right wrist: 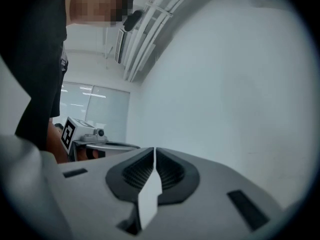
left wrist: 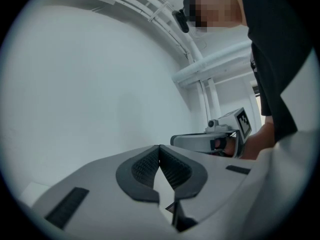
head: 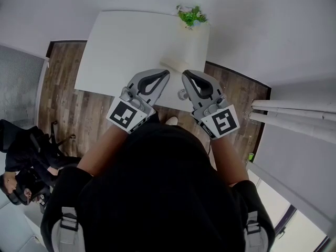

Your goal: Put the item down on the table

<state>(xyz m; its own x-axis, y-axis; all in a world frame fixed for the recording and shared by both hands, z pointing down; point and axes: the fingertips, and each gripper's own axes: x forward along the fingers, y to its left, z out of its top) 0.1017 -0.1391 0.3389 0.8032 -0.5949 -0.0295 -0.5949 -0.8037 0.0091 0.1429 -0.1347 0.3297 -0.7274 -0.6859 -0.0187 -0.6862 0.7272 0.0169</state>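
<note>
A pale beige item (head: 174,64) lies on the white table (head: 126,46), near its right front part. My left gripper (head: 167,73) and right gripper (head: 185,75) are held side by side in front of my chest, tips pointing toward the table and close to the item in the head view. Both stand shut with nothing between the pads. In the left gripper view my left gripper (left wrist: 159,147) points up at a white wall, with the right gripper's body (left wrist: 215,138) beside it. The right gripper view shows my right gripper (right wrist: 154,149) shut too, and the left gripper's body (right wrist: 85,136) at its left.
A small green plant (head: 191,16) stands at the table's far edge. Dark wooden floor (head: 79,114) surrounds the table. A seated person in dark clothes (head: 23,164) is at the lower left. White pipes (head: 294,114) run along the right wall.
</note>
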